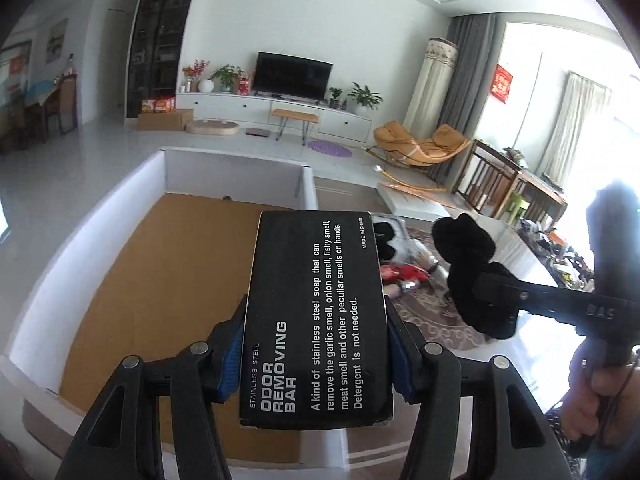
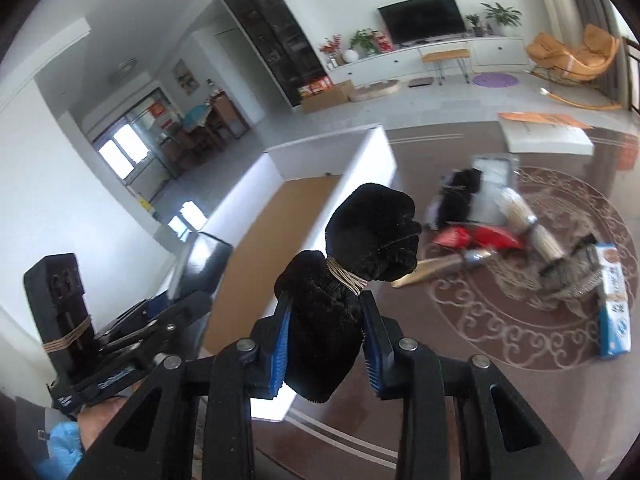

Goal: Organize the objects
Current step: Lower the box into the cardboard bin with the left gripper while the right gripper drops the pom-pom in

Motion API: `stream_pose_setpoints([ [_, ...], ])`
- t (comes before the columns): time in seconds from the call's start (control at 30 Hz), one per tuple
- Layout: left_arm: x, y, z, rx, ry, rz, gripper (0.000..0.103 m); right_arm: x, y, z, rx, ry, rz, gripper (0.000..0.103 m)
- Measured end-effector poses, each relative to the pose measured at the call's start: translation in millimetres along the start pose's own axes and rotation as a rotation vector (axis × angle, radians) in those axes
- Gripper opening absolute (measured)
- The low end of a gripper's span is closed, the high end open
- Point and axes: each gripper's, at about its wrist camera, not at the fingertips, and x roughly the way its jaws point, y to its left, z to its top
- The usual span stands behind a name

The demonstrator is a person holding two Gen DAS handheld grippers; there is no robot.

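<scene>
My left gripper (image 1: 316, 356) is shut on a black box (image 1: 316, 320) printed "ODOR REMOVING BAR", held above a white storage box (image 1: 88, 236) with a brown cardboard floor. My right gripper (image 2: 326, 340) is shut on a black velvet pouch (image 2: 352, 264) tied with gold cord, held just right of the storage box's wall (image 2: 360, 168). The pouch (image 1: 468, 268) and right gripper also show at the right of the left wrist view. The left gripper with its black box (image 2: 200, 264) shows at the lower left of the right wrist view.
A pile of loose items (image 2: 492, 224) lies on the dark patterned table, with a red packet, brushes and a blue-and-white box (image 2: 614, 300). A flat white box (image 2: 548, 136) lies farther back. Behind are a TV unit (image 1: 276, 108) and an orange rocking chair (image 1: 420, 148).
</scene>
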Motion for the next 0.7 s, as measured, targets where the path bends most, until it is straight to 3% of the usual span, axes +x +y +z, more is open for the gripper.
stream_pose_setpoints([
  [0.17,25,72,7,-0.094,0.092,0.141,0.059,70,75,14,-0.109,0.100,0.093,0.035],
  [0.27,41,91,3,-0.142,0.160,0.213,0.064,107,86,5,-0.103,0.202,0.094,0.064],
  [0.3,42,93,0,-0.159,0.161,0.217,0.064,109,83,1,-0.104,0.200,0.079,0.072],
  [0.33,41,92,-2,-0.173,0.148,0.207,0.064,105,80,-3,-0.112,0.183,0.058,0.073],
  [0.4,35,85,-8,-0.179,0.109,0.202,0.066,90,68,-13,-0.134,0.142,-0.021,0.081],
  [0.5,30,53,-13,-0.142,0.065,0.146,0.066,55,29,-30,-0.133,0.056,-0.178,0.103],
  [0.63,29,-22,-17,-0.059,0.050,-0.007,0.070,17,-41,-63,-0.099,-0.004,-0.417,0.103],
  [0.7,34,-64,-22,-0.021,0.062,-0.097,0.084,13,-80,-83,-0.079,0.018,-0.525,0.103],
])
